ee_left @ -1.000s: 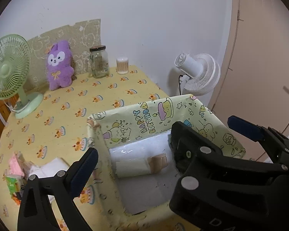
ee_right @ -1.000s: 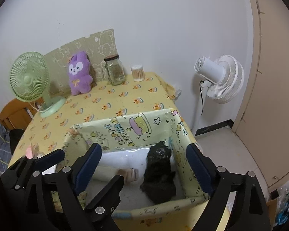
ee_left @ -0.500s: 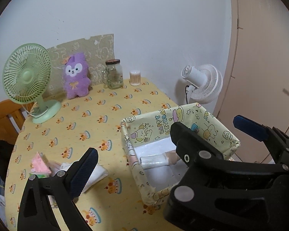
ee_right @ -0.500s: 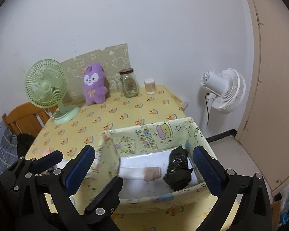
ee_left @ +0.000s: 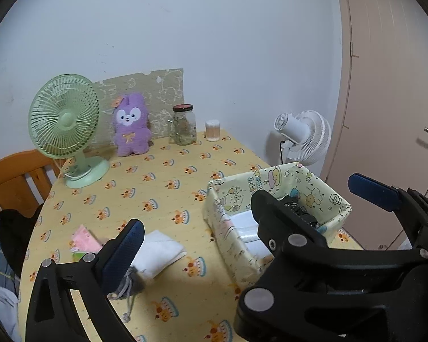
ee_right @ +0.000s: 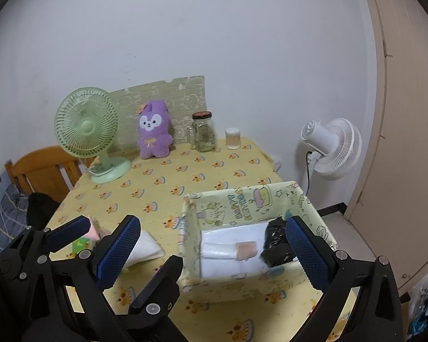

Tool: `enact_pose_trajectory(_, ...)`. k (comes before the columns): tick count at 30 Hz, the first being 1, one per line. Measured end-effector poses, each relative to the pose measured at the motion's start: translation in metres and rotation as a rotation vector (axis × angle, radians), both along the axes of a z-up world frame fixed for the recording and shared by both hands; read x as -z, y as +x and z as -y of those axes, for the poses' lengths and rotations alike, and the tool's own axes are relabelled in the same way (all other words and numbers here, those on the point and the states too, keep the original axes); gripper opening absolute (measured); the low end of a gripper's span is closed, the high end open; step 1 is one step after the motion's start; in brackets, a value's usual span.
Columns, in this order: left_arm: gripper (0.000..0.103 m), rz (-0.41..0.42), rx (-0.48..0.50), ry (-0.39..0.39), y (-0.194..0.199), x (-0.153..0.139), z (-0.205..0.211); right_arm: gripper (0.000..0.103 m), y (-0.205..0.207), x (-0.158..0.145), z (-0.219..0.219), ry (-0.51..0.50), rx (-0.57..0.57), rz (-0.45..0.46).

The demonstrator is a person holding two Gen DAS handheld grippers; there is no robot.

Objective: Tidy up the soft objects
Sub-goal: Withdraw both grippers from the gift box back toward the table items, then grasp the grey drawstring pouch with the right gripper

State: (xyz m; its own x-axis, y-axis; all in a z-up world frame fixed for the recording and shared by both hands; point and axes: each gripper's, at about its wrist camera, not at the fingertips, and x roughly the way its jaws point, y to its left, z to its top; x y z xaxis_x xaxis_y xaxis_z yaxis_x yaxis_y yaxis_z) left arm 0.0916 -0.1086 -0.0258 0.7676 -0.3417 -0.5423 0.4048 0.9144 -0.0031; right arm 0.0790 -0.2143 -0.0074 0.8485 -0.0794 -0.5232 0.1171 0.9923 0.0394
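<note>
A patterned yellow box [ee_right: 242,205] [ee_left: 322,188] stands at the table's right front. Inside lie a white roll with a tan end [ee_right: 228,250] and a black bundle [ee_right: 276,245]. A folded white cloth [ee_left: 159,252] [ee_right: 145,248], a pink packet [ee_left: 84,240] and a grey drawstring pouch [ee_left: 128,283] lie left of the box. A purple plush [ee_left: 131,124] [ee_right: 154,129] leans at the back. My left gripper [ee_left: 248,216] is open and empty above the table. My right gripper [ee_right: 214,253] is open and empty, above the box's near side.
A green desk fan [ee_left: 65,119] stands back left, a glass jar [ee_left: 182,128] and a small cup [ee_left: 212,130] at the back. A white floor fan [ee_right: 331,148] stands right of the table by a door [ee_left: 391,85]. A wooden chair [ee_right: 42,171] is at the left.
Both grippers have pulled back and up from the box. The black bundle stays in the box. The cloth, packet and pouch have come into view at the left.
</note>
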Motion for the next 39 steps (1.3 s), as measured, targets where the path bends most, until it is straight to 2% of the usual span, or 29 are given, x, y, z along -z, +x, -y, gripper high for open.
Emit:
enact_pose_trajectory(3,0.103,0.013,-0.009,0.006,-0.007,-0.001,-0.014,0.103,-0.005,0.001,-0.012,0.008,-0.003,-0.019)
enact_pose_trajectory(24,0.103,0.076,-0.110,-0.020,-0.042,-0.004,-0.089,0.103,-0.031,-0.003,-0.093,-0.019,-0.096,0.043)
enact_pose_trajectory(31,0.102,0.103,-0.146,-0.042,-0.050,0.003,-0.109,0.103,-0.035,0.003,-0.111,-0.038,-0.139,0.070)
enact_pose_trajectory(39,0.102,0.082,-0.213,-0.033,-0.046,0.026,-0.121,0.103,-0.021,0.027,-0.125,-0.026,-0.231,0.050)
